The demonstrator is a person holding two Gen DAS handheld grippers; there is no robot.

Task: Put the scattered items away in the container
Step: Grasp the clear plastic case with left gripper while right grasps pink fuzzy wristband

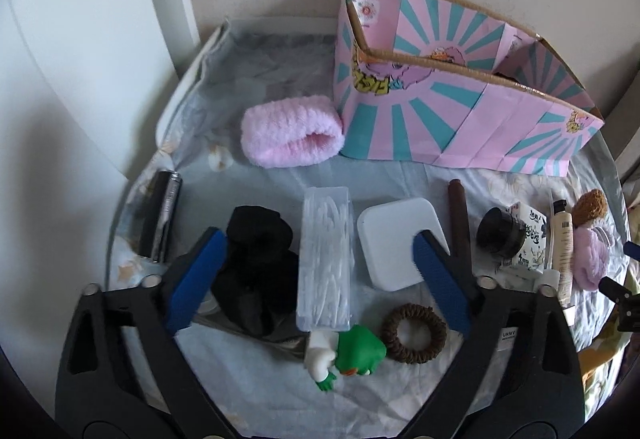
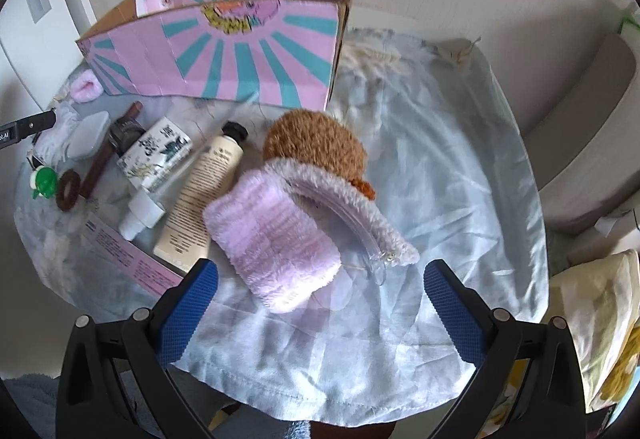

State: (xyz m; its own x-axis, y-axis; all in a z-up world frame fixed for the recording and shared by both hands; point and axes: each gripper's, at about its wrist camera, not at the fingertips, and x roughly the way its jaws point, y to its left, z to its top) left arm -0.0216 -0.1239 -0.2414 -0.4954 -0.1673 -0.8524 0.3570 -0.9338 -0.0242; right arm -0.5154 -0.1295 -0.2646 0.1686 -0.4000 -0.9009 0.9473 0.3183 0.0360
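Both claws wide open, holding nothing: left claw hangs over the clear plastic case, right claw over the lilac fluffy band, pink box behind them.

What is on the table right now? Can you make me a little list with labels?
container: pink and teal cardboard box, at the back by the wall
cover: pale blue cloth
between left gripper fingers: clear plastic case, black fabric, white square box, none gripped
near front: green toy figure, brown hair tie
by the box: pink fluffy band
ahead of right gripper: lilac fluffy pouch, cream tube, brown plush
both grippers: open, holding nothing
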